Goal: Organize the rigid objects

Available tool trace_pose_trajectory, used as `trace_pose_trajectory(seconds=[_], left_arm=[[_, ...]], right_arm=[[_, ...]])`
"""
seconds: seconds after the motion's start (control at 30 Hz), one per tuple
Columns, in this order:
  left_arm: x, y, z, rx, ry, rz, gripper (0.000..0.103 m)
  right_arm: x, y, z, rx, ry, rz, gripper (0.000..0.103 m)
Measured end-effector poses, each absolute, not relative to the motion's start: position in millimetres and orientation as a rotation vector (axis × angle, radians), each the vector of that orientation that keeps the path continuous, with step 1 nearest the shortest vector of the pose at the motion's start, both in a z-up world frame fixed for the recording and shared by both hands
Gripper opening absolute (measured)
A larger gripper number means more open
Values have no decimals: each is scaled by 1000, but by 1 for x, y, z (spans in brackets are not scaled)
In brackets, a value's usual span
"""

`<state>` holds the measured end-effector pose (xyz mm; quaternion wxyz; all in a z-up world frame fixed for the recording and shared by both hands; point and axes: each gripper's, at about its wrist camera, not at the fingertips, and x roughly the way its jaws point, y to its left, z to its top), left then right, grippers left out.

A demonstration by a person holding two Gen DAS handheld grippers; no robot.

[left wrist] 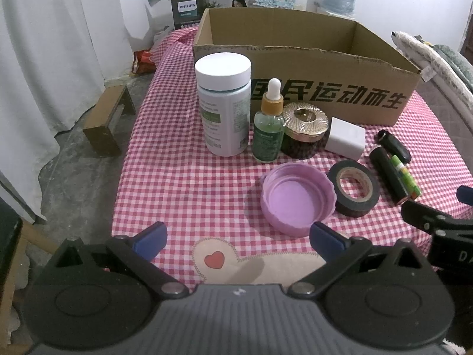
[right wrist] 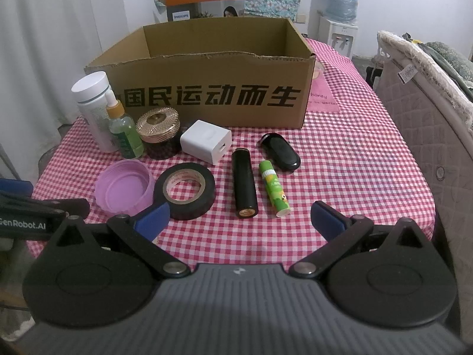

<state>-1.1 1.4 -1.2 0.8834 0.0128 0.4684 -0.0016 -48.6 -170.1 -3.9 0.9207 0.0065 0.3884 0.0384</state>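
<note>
An open cardboard box (left wrist: 325, 88) (right wrist: 207, 88) stands at the back of the checked table. In front of it sit a white-capped bottle (left wrist: 223, 106) (right wrist: 93, 109), a green dropper bottle (left wrist: 267, 130) (right wrist: 124, 133), a gold-lidded jar (left wrist: 304, 130) (right wrist: 159, 133), a white charger block (left wrist: 346, 142) (right wrist: 205, 142), a purple lid (left wrist: 297, 198) (right wrist: 124, 189), a roll of black tape (left wrist: 353, 192) (right wrist: 186, 190), a black tube (left wrist: 388, 177) (right wrist: 244, 182), a green stick (left wrist: 406, 177) (right wrist: 273, 188) and a black oval case (left wrist: 394, 145) (right wrist: 280, 151). My left gripper (left wrist: 238, 241) is open near the purple lid. My right gripper (right wrist: 239, 219) is open in front of the black tube.
A small wooden stool (left wrist: 108, 119) stands on the floor left of the table. A quilted mattress edge (right wrist: 419, 124) runs along the table's right side. A water dispenser (right wrist: 340, 14) and a Philips carton (left wrist: 189, 9) stand behind the box.
</note>
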Motion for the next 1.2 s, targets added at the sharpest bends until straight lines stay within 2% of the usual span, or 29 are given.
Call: trace_pose_trajectory(seconds=[1.2], left_arm=[[0, 0, -2, 49, 975, 7, 103]], right_arm=[[-48, -167, -2, 10, 797, 83, 102]])
